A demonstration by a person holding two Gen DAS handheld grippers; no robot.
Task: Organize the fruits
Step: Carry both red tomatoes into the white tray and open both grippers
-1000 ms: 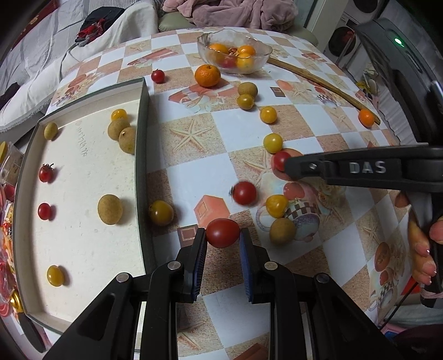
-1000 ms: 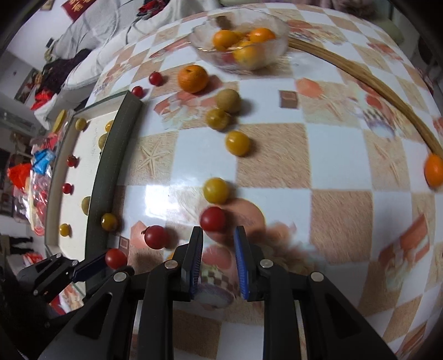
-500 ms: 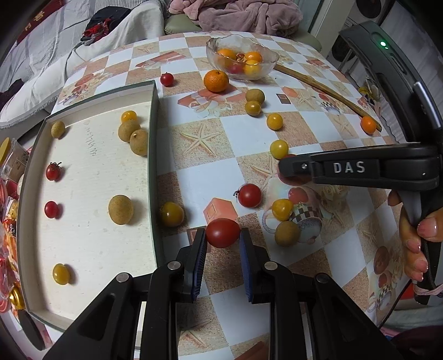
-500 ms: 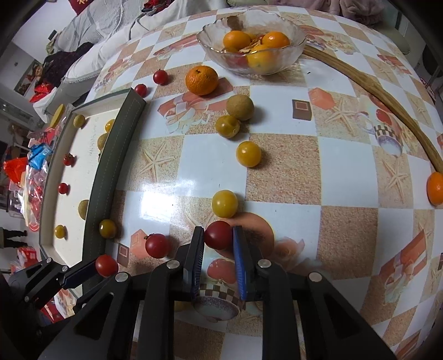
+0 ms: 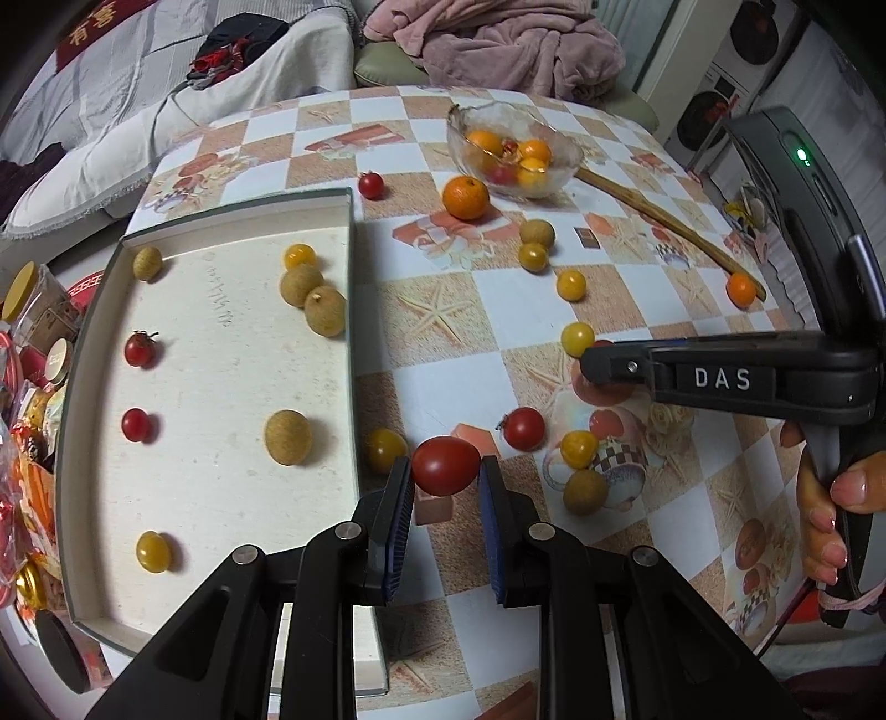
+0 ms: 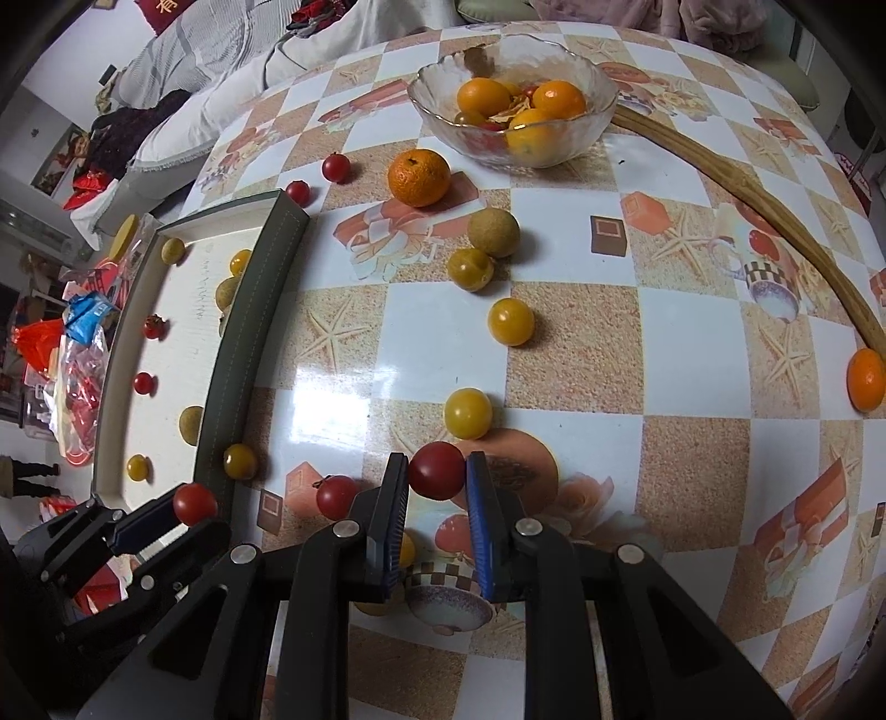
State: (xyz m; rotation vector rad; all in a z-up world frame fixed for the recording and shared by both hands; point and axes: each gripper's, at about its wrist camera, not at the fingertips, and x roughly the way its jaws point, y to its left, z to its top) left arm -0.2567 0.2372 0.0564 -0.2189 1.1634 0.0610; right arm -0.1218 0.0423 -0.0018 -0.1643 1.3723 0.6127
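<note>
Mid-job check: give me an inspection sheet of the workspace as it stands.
Surface: checkered tablecloth, glossy.
Job's things: tray holds tomatoes and longans; glass bowl holds oranges; loose fruit scattered, incl. mandarin.
Clutter: wooden stick beside the bowl.
Grippers: left gripper shut on red tomato; right gripper shut on cherry tomato.
Cables: nothing seen.
Surroundings: pink blanket, packets left of tray.

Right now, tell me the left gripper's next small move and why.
Probably carry it left over the tray rim. The left gripper is shut on a red tomato, held just right of the rim, and two red tomatoes already lie at the tray's far-left side.
</note>
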